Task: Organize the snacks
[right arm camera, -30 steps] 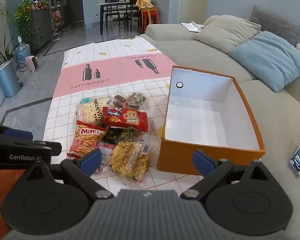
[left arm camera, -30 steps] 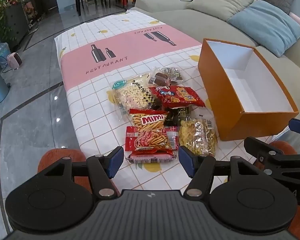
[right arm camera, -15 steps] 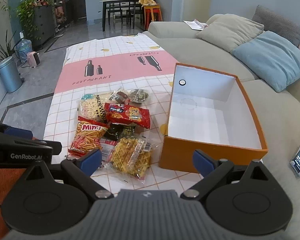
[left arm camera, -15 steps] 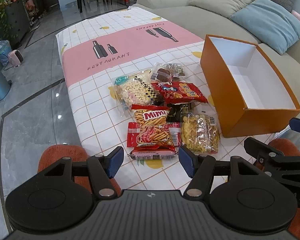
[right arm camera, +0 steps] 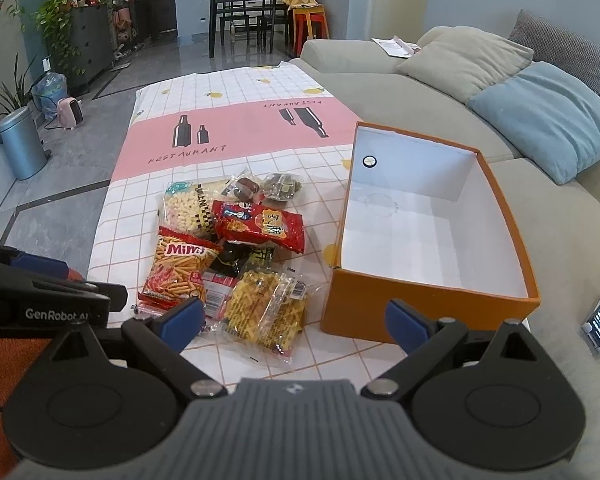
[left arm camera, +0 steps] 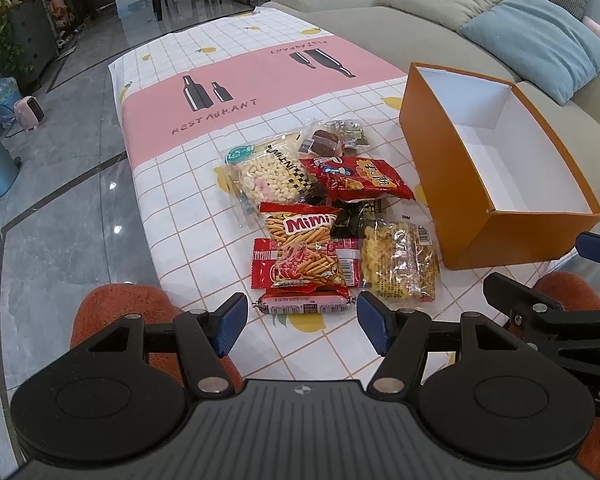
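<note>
Loosely heaped on the white-grid and pink tablecloth (left arm camera: 228, 76), from left to right, lie a clear bag of pale puffed balls (left arm camera: 266, 174), an orange "Mimi" stick-snack bag (left arm camera: 304, 248) over a red sausage stick (left arm camera: 304, 304), a red glossy chip packet (left arm camera: 360, 178) and a clear pack of yellow noodle crisps (left arm camera: 398, 258), just beside the open, white-lined orange cardboard box (left arm camera: 428, 168). Both the left gripper (left arm camera: 302, 320) and the right gripper (right arm camera: 294, 318) hang spread wide with nothing between the blue pads, over the near table edge. Grey tile floor (left arm camera: 60, 184) lies to the left, a beige sofa (right arm camera: 380, 80) with a blue cushion (right arm camera: 548, 116) to the right.
</note>
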The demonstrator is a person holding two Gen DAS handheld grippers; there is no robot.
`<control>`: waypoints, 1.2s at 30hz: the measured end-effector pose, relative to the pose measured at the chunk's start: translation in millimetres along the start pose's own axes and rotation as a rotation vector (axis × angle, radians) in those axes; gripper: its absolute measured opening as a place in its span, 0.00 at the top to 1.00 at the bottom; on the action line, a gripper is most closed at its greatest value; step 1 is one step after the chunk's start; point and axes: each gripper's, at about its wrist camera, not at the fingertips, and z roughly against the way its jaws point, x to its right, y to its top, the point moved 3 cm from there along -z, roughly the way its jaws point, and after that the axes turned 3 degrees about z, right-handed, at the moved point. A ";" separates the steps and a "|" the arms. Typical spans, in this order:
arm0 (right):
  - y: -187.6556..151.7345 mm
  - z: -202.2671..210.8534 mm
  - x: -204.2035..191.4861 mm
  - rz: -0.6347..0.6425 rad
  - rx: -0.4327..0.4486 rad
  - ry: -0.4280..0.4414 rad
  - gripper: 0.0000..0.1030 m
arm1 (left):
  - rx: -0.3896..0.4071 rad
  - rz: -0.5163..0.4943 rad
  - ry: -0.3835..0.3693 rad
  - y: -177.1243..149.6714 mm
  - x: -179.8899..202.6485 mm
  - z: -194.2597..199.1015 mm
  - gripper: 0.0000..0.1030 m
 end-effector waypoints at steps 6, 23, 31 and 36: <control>-0.6 -0.6 -0.3 0.003 -0.003 -0.001 0.08 | -0.007 -0.002 -0.001 -0.5 0.7 -1.6 0.28; 0.0 -5.0 -2.0 0.009 -0.026 0.018 0.08 | -0.014 -0.007 -0.006 0.1 3.2 -1.8 0.28; -1.2 -6.0 -2.1 0.002 -0.036 0.028 0.08 | -0.015 -0.007 -0.003 0.5 4.1 -2.8 0.29; -1.7 -6.4 -2.2 0.002 -0.038 0.030 0.08 | -0.015 -0.007 -0.003 0.5 4.0 -2.8 0.29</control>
